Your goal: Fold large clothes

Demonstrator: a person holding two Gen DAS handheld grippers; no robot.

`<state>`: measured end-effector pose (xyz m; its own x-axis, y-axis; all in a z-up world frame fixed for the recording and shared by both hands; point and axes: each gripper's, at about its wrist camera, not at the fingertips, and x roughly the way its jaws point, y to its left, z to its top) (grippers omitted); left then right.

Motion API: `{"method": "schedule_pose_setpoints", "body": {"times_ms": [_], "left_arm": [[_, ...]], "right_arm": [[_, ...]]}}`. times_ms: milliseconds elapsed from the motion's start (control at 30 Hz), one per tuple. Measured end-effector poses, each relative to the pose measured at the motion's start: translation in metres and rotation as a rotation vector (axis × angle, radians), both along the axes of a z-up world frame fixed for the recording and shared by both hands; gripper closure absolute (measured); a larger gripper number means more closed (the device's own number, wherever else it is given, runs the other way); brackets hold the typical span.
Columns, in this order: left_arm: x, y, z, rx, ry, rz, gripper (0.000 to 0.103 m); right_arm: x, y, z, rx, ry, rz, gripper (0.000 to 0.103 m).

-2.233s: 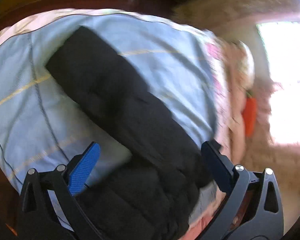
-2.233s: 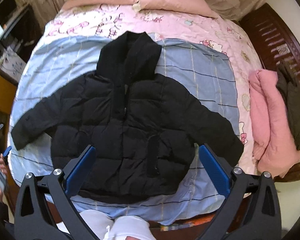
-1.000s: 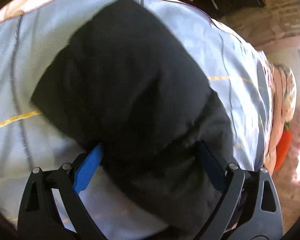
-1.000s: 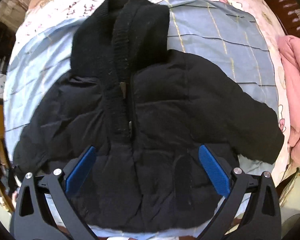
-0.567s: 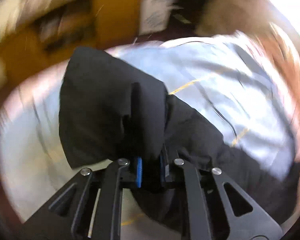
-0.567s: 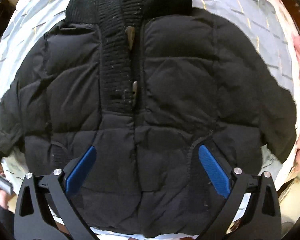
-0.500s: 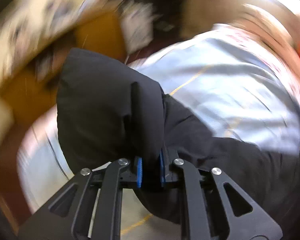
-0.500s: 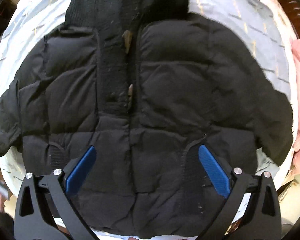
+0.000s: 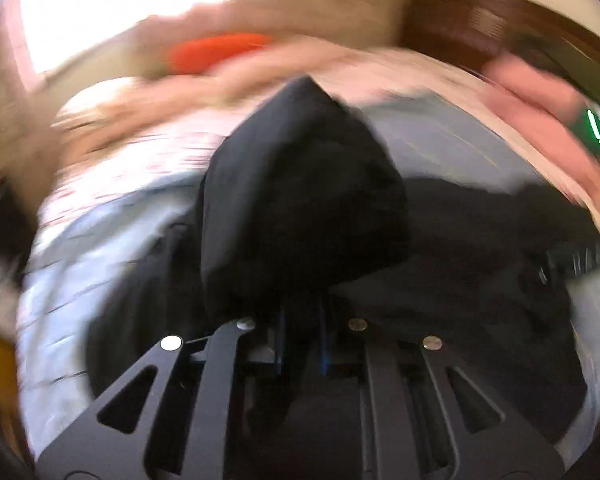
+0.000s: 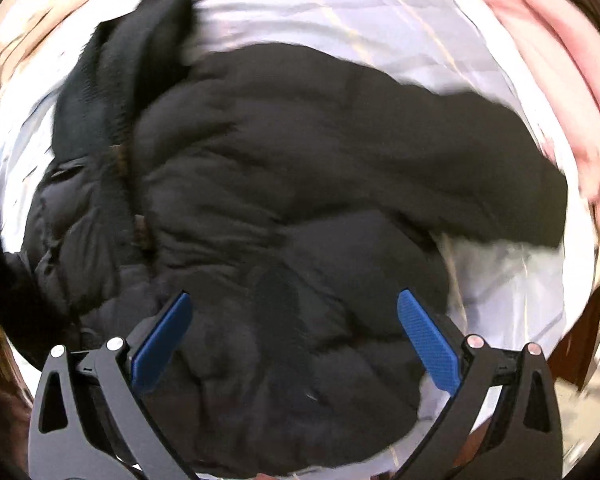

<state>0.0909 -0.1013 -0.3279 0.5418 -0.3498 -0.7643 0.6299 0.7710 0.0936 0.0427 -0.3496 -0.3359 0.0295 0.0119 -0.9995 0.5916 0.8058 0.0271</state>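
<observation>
We see a bed (image 10: 512,280) with a light blue checked sheet (image 10: 340,12), and pink bedding (image 10: 560,80) to the right of our right tool (image 10: 294,334). This tool is spread wide just above the black jacket (image 10: 300,180). Our left tool (image 9: 302,336) is clenched on the jacket's sleeve (image 9: 300,200), lifted ahead of it.

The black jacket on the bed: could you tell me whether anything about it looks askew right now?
Yes. The black jacket lies rumpled and skewed on the blue sheet, and its sleeve is bunched up in the shut left claw. The right claw hovers open.
</observation>
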Motion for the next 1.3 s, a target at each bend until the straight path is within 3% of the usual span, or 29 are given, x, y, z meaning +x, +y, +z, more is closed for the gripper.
{"method": "schedule_pose_setpoints", "body": {"times_ms": [67,133,167,200,233,333,400,433,533,600,633,700,800,867,933,1033,1100,1300], "left_arm": [[-0.016,-0.024,-0.037,-0.005,0.117,-0.078,0.088],[-0.025,-0.029,-0.061,-0.006,0.202,-0.091,0.05],[-0.021,-0.025,-0.065,-0.017,0.203,-0.101,0.015],[-0.027,-0.022,-0.063,-0.034,0.169,-0.104,0.006],[-0.031,-0.021,-0.059,-0.066,0.161,-0.117,0.006],[-0.04,0.002,-0.021,-0.29,0.286,-0.222,0.006],[-0.037,0.042,0.016,-0.373,0.231,-0.128,0.004],[-0.028,0.075,0.033,-0.392,0.191,-0.035,0.002],[0.002,0.141,0.041,-0.331,0.139,0.204,0.002],[0.028,0.197,0.033,-0.177,0.102,0.405,0.002],[0.04,0.216,0.025,-0.119,0.107,0.476,0.002],[0.063,0.247,0.0,-0.054,0.21,0.579,0.002],[0.08,0.257,-0.05,-0.004,0.302,0.598,0.002],[0.081,0.237,-0.087,0.008,0.348,0.563,0.002],[0.082,0.221,-0.116,0.037,0.322,0.524,0.002],[0.088,0.224,-0.124,-0.025,0.277,0.551,0.002],[0.086,0.223,-0.127,-0.006,0.265,0.547,0.002],[0.088,0.22,-0.133,0.024,0.235,0.537,0.002]], "right_arm": [[-0.023,-0.012,-0.003,0.015,-0.001,-0.051,0.001],[-0.044,-0.019,-0.007,-0.005,0.015,-0.062,0.001],[-0.054,-0.021,-0.01,-0.017,0.02,-0.061,0.001],[-0.058,-0.021,-0.012,-0.022,0.024,-0.062,0.001],[-0.064,-0.021,-0.015,-0.025,0.026,-0.065,0.001],[-0.068,-0.017,-0.022,-0.005,-0.013,-0.068,0.001],[-0.056,-0.002,-0.021,0.003,-0.068,-0.028,0.001],[-0.049,0.005,-0.019,0.004,-0.087,0.0,0.001],[-0.006,0.056,-0.006,-0.011,-0.191,0.171,0.001],[0.024,0.094,0.003,-0.004,-0.269,0.281,0.001],[0.039,0.114,0.008,0.007,-0.313,0.326,0.001],[0.066,0.148,0.012,0.039,-0.389,0.386,0.001],[0.1,0.195,0.004,0.058,-0.451,0.48,0.001],[0.115,0.212,-0.013,0.085,-0.467,0.521,0.001],[0.128,0.216,-0.054,0.116,-0.379,0.551,0.001],[0.127,0.229,-0.085,-0.037,-0.37,0.726,0.001],[0.12,0.236,-0.091,-0.118,-0.391,0.793,0.001],[0.098,0.204,-0.092,-0.209,-0.43,0.733,0.001]]}}
